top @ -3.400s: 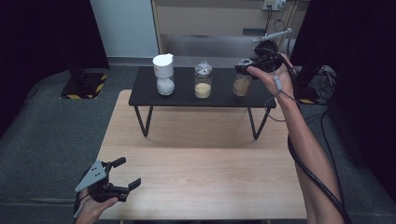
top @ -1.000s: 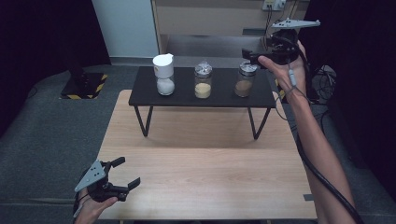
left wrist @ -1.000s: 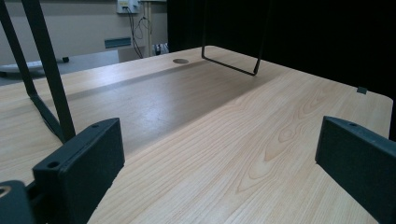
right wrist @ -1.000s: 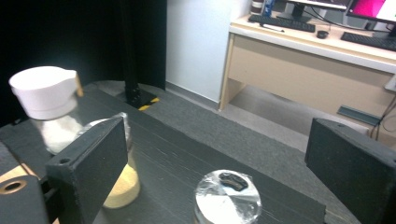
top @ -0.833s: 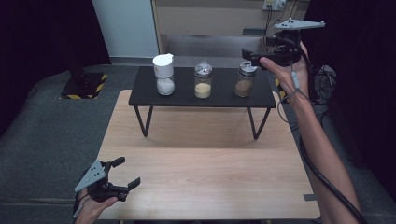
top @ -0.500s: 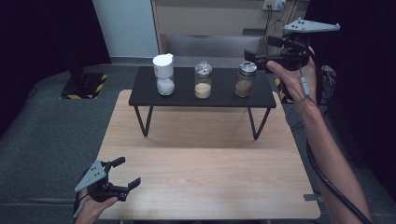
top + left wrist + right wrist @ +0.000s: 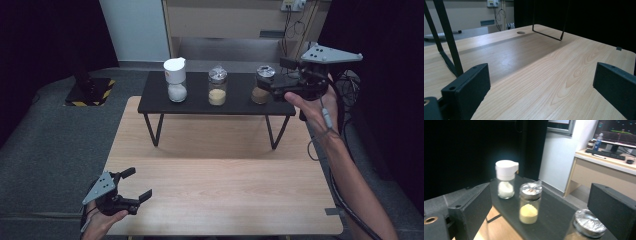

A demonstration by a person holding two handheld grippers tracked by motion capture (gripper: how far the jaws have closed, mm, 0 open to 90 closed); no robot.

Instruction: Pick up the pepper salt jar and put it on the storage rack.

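progress looks early, judged from how things lie: the left gripper (image 7: pixel 131 186) rests on the wooden table (image 7: pixel 225 190) well in front of the black shelf (image 7: pixel 235 102), jaws spread with nothing between them. on that shelf stand, left to right, the white-capped jar (image 7: pixel 175 80), the yellow-powder jar (image 7: pixel 217 86) and the brown-powder jar (image 7: pixel 261 85), all upright and seemingly untouched. the right gripper (image 7: pixel 277 89) hovers at the shelf's right end, just beside the brown-powder jar, jaws wide apart and pinching nothing, so grasping and moving it remain.
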